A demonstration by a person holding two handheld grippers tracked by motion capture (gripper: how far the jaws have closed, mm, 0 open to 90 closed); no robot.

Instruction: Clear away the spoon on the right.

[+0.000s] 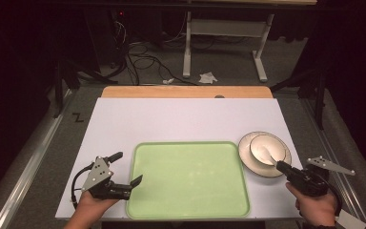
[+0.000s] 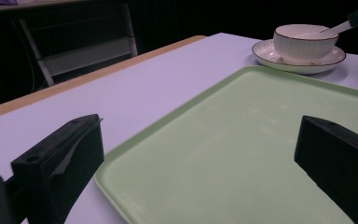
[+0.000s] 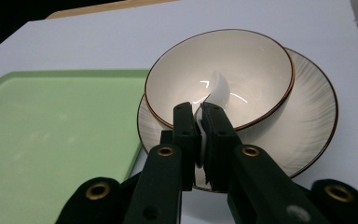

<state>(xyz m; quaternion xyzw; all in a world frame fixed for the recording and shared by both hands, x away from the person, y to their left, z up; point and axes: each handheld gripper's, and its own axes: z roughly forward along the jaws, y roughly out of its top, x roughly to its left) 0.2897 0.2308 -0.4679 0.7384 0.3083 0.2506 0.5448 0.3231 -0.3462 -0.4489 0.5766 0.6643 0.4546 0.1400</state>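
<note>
Spoon (image 3: 216,88) clamped by right gripper (image 3: 199,122), bowl (image 3: 242,56) beside tray edge (image 3: 137,154)

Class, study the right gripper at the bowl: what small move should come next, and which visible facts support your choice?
Probably lift the spoon straight up out of the bowl. The right gripper is already shut on the spoon's handle, its scoop rests inside the bowl, and the bowl sits on a plate beside the empty green tray. The left gripper waits open at the tray's left edge.
</note>
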